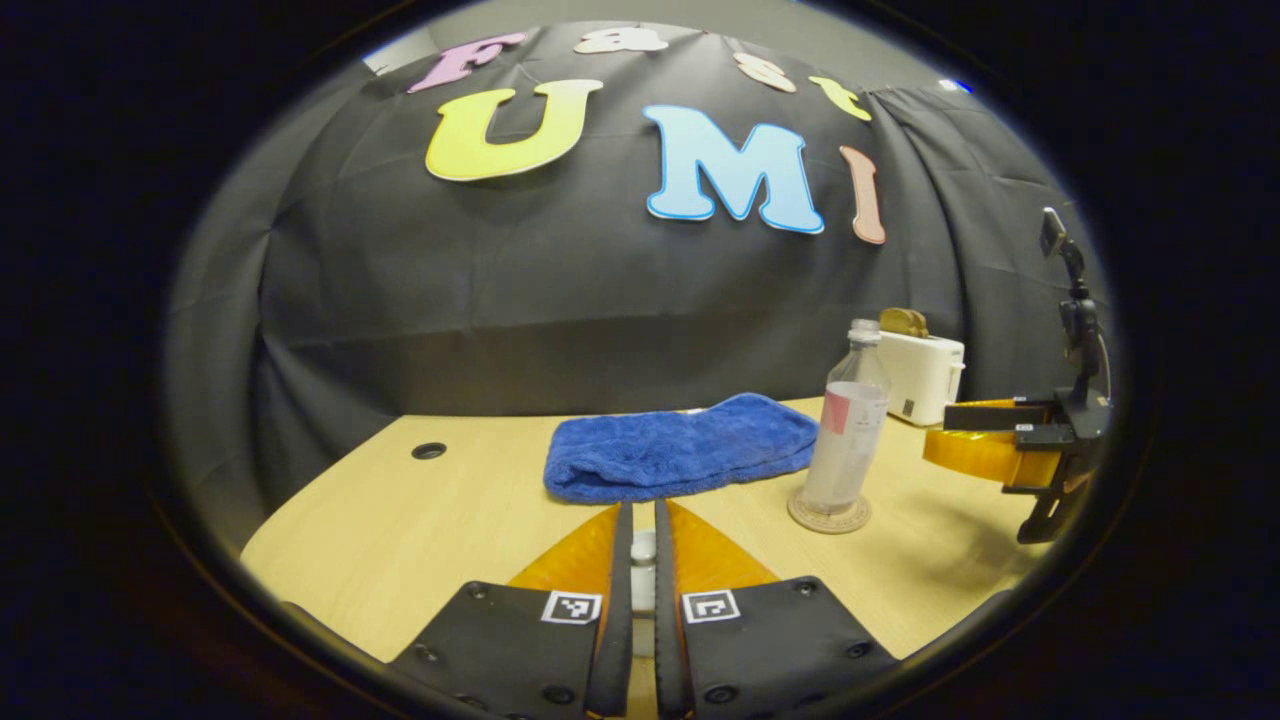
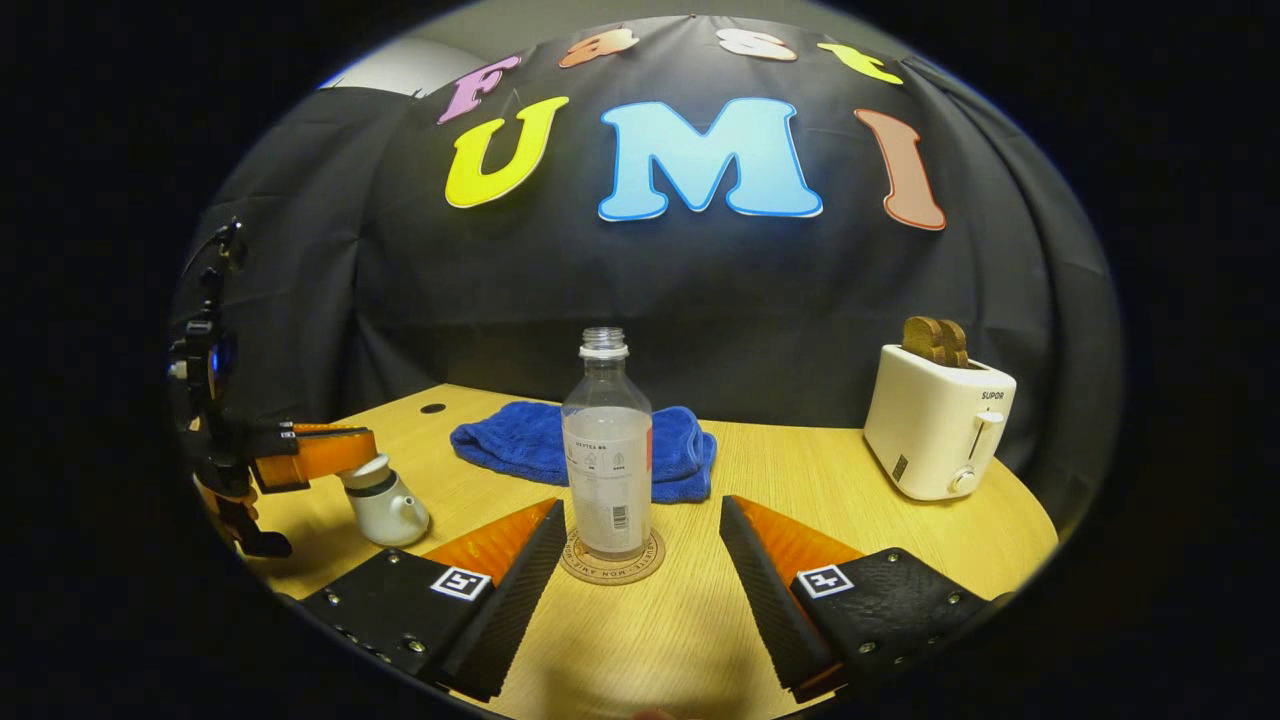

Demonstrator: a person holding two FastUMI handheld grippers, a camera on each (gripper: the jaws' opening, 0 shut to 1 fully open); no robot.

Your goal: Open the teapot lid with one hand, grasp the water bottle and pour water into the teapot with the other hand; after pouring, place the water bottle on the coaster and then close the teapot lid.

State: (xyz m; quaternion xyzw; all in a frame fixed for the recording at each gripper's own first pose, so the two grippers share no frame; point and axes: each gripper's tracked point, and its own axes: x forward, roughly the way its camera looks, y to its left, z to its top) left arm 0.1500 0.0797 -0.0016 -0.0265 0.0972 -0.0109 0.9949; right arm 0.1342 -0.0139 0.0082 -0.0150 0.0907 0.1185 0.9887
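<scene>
A clear uncapped water bottle (image 2: 607, 450) stands upright on a round coaster (image 2: 612, 568), in front of a blue towel. My right gripper (image 2: 642, 505) is open, one finger on each side of the bottle's base and neither touching it. A small white teapot (image 2: 390, 512) sits at the left of the right gripper view, its lid (image 2: 368, 471) resting on top. My left gripper (image 2: 362, 448) is shut on the lid's knob (image 1: 643, 547), which shows between its fingers (image 1: 620, 560). The left gripper view also shows the bottle (image 1: 848, 430), the coaster (image 1: 828, 516) and the right gripper (image 1: 940, 445).
A folded blue towel (image 1: 680, 445) lies mid-table behind the bottle. A white toaster (image 2: 935, 420) holding toast stands at the back right. A cable hole (image 1: 428, 450) sits near the table's (image 2: 800, 470) far left edge. The black cloth wall closes the back.
</scene>
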